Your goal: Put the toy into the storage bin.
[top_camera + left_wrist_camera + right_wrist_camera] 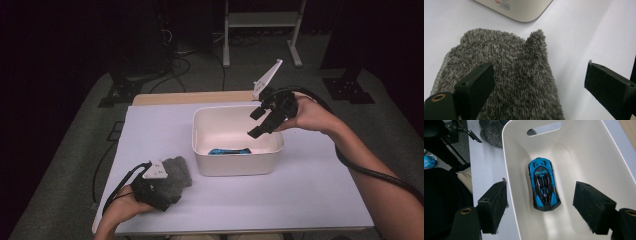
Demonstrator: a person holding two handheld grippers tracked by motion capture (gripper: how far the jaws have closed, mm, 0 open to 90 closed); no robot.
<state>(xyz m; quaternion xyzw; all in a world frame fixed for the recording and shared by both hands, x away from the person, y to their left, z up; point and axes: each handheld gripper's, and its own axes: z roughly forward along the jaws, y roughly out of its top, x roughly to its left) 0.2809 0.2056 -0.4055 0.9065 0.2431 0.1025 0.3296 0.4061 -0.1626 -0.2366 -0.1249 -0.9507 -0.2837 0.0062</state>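
Inside white bin (pixel 614 167), blue toy car (pixel 544 183)

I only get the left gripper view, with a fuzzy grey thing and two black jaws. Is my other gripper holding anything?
Observer: No. The right gripper hangs open above a white bin, empty.
Operator: Is the bin empty too?
Observer: No, a blue toy car lies flat on its floor.
Operator: Is my fuzzy thing near that bin?
Observer: Yes, the grey fuzzy cloth lies on the table just left of the bin, with the left gripper open over it.
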